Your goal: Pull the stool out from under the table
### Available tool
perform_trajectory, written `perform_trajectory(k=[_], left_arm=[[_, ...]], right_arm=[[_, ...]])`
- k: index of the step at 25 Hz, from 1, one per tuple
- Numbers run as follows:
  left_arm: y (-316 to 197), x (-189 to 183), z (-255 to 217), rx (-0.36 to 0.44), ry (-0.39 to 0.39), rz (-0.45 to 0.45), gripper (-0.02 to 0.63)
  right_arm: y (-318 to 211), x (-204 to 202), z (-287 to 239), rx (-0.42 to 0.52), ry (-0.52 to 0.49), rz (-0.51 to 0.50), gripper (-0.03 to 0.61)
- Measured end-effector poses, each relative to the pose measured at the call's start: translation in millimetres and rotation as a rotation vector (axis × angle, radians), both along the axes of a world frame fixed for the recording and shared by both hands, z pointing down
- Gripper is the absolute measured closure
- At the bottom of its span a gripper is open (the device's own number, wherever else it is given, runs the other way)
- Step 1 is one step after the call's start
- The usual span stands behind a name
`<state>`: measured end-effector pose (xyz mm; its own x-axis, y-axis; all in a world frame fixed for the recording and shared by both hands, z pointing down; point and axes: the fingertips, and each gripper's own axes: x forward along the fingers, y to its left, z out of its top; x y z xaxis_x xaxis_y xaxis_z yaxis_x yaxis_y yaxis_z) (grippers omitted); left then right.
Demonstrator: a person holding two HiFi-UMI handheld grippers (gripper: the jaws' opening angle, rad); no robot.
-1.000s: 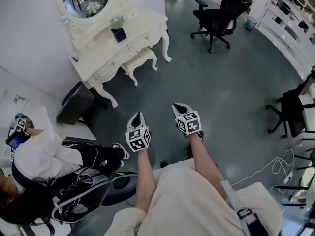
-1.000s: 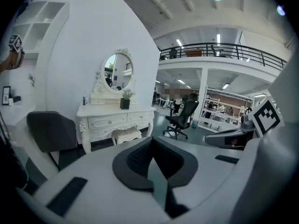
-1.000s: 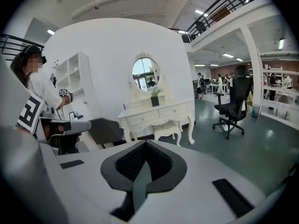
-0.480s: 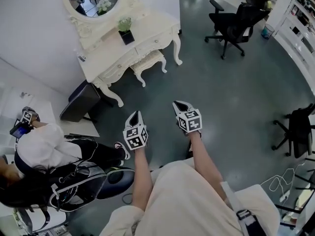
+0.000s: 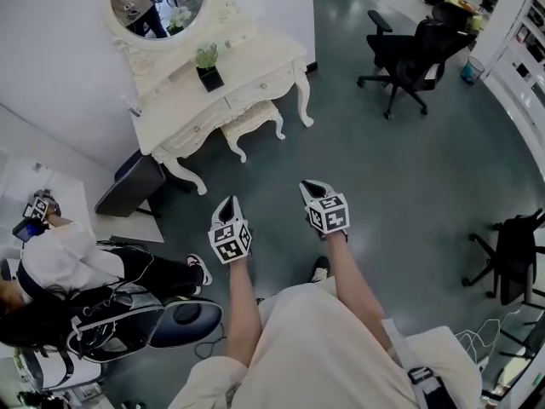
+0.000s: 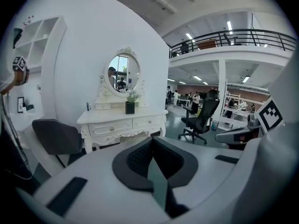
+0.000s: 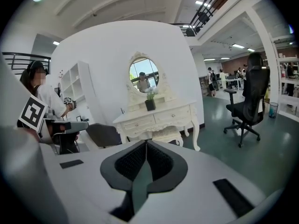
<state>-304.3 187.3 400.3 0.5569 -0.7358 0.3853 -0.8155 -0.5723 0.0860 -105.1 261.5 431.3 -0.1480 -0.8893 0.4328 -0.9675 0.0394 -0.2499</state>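
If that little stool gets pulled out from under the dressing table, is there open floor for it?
Yes. The grey floor in front of the stool is bare, right across to the black office chair. The left is crowded: a dark chair beside the dressing table, then a seated person.
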Motion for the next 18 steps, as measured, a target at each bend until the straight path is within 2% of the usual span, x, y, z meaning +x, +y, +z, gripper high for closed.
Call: perform_trajectory(k=[3, 7, 13, 18], left_arm=[[8, 21, 5, -0.012, 0.022, -0.003, 0.598], [21, 40, 9, -0.020, -0.001, 0.010, 0.598], [10, 35, 15, -0.053, 0.012, -0.050, 0.598], [-16, 42, 21, -0.066, 0.027, -0.059, 0.598]], right_arm=[[3, 22, 8, -0.020, -0.001, -0.014, 0.534], [10, 42, 12, -0.030, -0.030, -0.010, 0.532], [-1, 35, 16, -0.041, -0.023, -0.077, 0.534], [-31, 36, 15, -0.045, -0.011, -0.106, 0.534]])
